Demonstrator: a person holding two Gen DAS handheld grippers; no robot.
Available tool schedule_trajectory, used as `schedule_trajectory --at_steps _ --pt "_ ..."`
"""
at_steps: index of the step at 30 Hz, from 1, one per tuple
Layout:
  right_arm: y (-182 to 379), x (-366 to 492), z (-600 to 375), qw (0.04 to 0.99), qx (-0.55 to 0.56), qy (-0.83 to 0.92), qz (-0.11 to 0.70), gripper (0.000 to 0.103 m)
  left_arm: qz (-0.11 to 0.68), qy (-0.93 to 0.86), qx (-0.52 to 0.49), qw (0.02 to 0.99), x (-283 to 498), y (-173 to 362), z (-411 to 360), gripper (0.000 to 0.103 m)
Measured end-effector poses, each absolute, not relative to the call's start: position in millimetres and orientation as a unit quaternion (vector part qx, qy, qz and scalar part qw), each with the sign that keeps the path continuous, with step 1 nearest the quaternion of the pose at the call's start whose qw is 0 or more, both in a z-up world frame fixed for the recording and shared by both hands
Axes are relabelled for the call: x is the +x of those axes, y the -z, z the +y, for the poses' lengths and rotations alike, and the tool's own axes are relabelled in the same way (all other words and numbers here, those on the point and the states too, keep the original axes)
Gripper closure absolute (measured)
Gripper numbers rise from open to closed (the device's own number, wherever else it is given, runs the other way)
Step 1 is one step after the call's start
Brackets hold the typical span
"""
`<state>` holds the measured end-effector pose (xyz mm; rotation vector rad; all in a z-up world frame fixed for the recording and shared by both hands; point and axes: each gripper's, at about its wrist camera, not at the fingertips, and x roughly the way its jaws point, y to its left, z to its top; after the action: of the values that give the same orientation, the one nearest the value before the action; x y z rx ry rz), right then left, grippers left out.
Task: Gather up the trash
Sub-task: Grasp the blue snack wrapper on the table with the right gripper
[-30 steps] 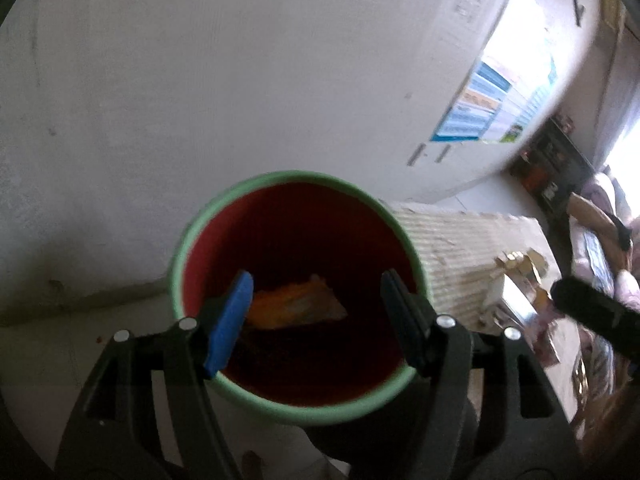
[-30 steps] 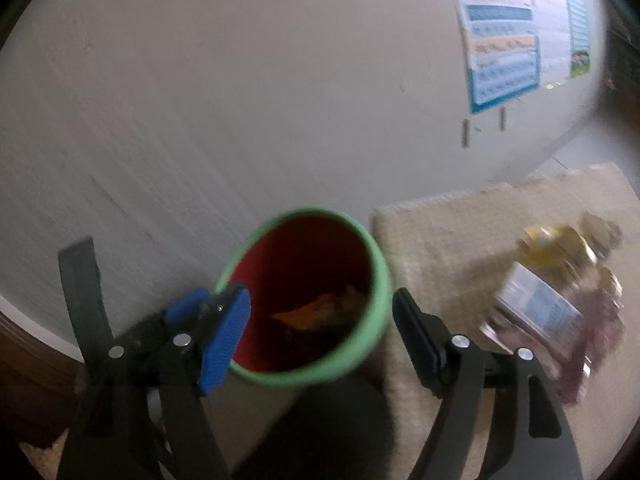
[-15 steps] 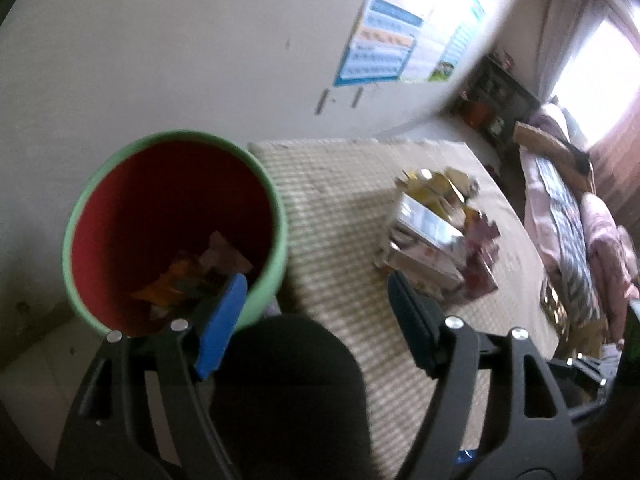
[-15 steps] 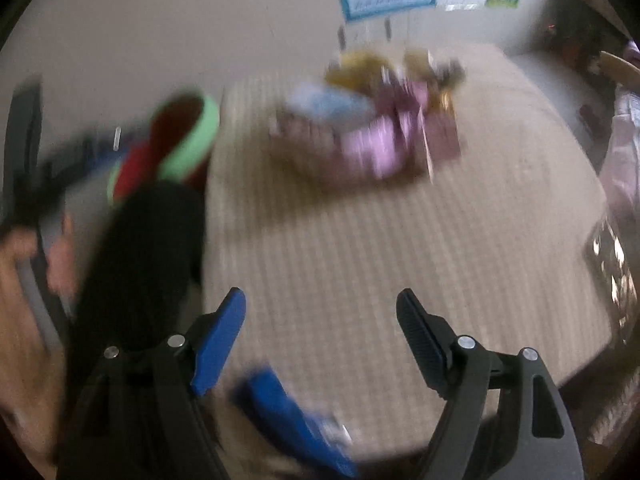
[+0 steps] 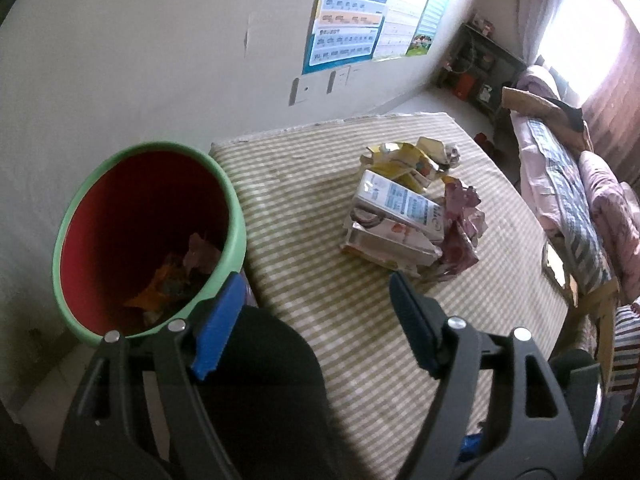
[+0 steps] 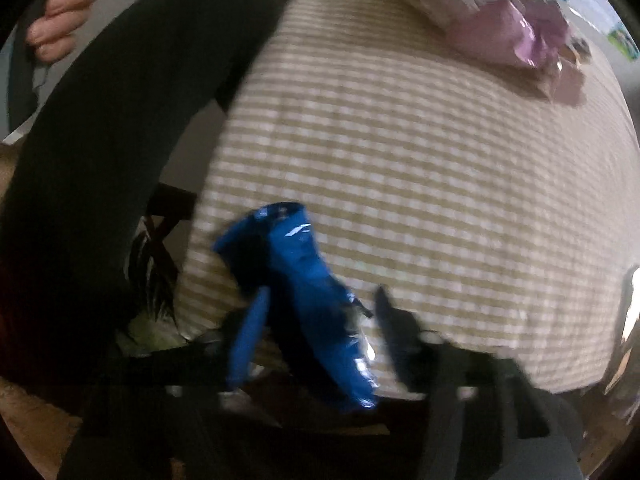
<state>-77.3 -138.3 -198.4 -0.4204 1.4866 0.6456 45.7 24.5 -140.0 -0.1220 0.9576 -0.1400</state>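
A red bin with a green rim [image 5: 140, 240] stands at the left edge of the table and holds orange and pink scraps [image 5: 180, 272]. A heap of trash lies mid-table: white cartons [image 5: 396, 220], yellow wrappers [image 5: 404, 160] and a pink wrapper [image 5: 464, 216]. My left gripper [image 5: 316, 320] is open and empty, near the bin's rim. My right gripper [image 6: 320, 328] is open, low over the table's near edge, with a blue wrapper [image 6: 312, 308] lying between its fingers; the view is blurred.
The table has a checked beige cloth [image 5: 320, 216]. A dark chair back [image 5: 256, 392] stands by the near edge, also in the right wrist view [image 6: 120, 120]. A wall with posters [image 5: 360, 20] is behind. A bed [image 5: 580, 184] is at the right.
Both grippers swung away from the bin toward the table. The right gripper dropped to the near edge, where the blue wrapper now sits between its fingers.
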Motion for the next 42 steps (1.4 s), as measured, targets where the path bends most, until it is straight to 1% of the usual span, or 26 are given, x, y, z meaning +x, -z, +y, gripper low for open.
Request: schedule_trajectory --at_steps 2,4,7,9,13,14,17,18,19,20,23,26,29,36,38,40,42 --pt "192.9 -75.0 -140.6 0.688 -0.175 -0.277 0.648 0.066 0.460 0.066 -0.055 0.883 46.5 140.7 22.4 0.029" --pt "184.2 -65.2 -148.0 0.711 -0.137 -0.264 0.637 0.070 0.466 0.068 -0.056 0.880 49.2 145.0 19.2 0.029" --pt "167.5 -40.0 -168.2 0.767 -0.051 -0.218 0.601 0.070 0.477 0.072 -0.071 0.873 57.0 152.1 12.1 0.029" --pt "161.8 -21.6 -188.1 0.802 0.034 -0.172 0.571 0.070 0.481 0.072 -0.075 0.871 62.3 156.3 6.2 0.029" --pt "169.4 -4.2 -213.2 0.821 0.130 -0.114 0.544 0.070 0.502 0.062 -0.086 0.858 83.7 171.5 -9.1 0.029" --pt "172.3 0.0 -217.9 0.818 0.142 -0.112 0.546 0.068 0.505 0.062 -0.095 0.855 87.8 174.1 -11.0 0.029" --pt "184.1 -2.6 -226.4 0.801 0.161 -0.123 0.563 0.067 0.517 0.053 -0.105 0.848 103.4 183.4 -20.2 0.029" --pt "184.5 -7.3 -230.2 0.801 0.166 -0.124 0.562 0.064 0.519 0.050 -0.106 0.847 108.3 186.5 -23.7 0.029" --pt "182.9 -8.1 -234.0 0.803 0.175 -0.121 0.556 0.055 0.521 0.044 -0.110 0.845 115.7 190.5 -29.0 0.029" --pt "182.2 -6.4 -239.3 0.807 0.183 -0.119 0.549 0.050 0.522 0.042 -0.114 0.844 119.8 193.0 -31.1 0.029" --pt "176.0 -9.8 -250.5 0.810 0.200 -0.123 0.538 0.050 0.526 0.028 -0.117 0.842 135.6 203.4 -44.5 0.029" --pt "178.1 -5.0 -244.7 0.808 0.193 -0.129 0.542 0.050 0.543 0.019 -0.100 0.834 148.3 216.2 -58.1 0.029" --pt "177.8 -1.6 -238.6 0.811 0.184 -0.138 0.539 0.050 0.557 0.013 -0.111 0.823 151.4 225.1 -62.9 0.028" --pt "181.6 1.4 -235.8 0.806 0.186 -0.150 0.542 0.050 0.558 0.013 -0.101 0.824 151.5 228.0 -68.7 0.028" --pt "181.6 1.5 -236.0 0.806 0.187 -0.151 0.541 0.050 0.558 0.023 -0.099 0.823 151.9 226.9 -69.2 0.034" --pt "182.0 0.4 -236.3 0.806 0.187 -0.150 0.541 0.049 0.561 0.043 -0.103 0.820 150.6 225.2 -69.7 0.046" --pt "182.4 -0.4 -236.4 0.805 0.187 -0.148 0.543 0.049 0.566 0.058 -0.108 0.816 148.1 223.5 -70.2 0.051"
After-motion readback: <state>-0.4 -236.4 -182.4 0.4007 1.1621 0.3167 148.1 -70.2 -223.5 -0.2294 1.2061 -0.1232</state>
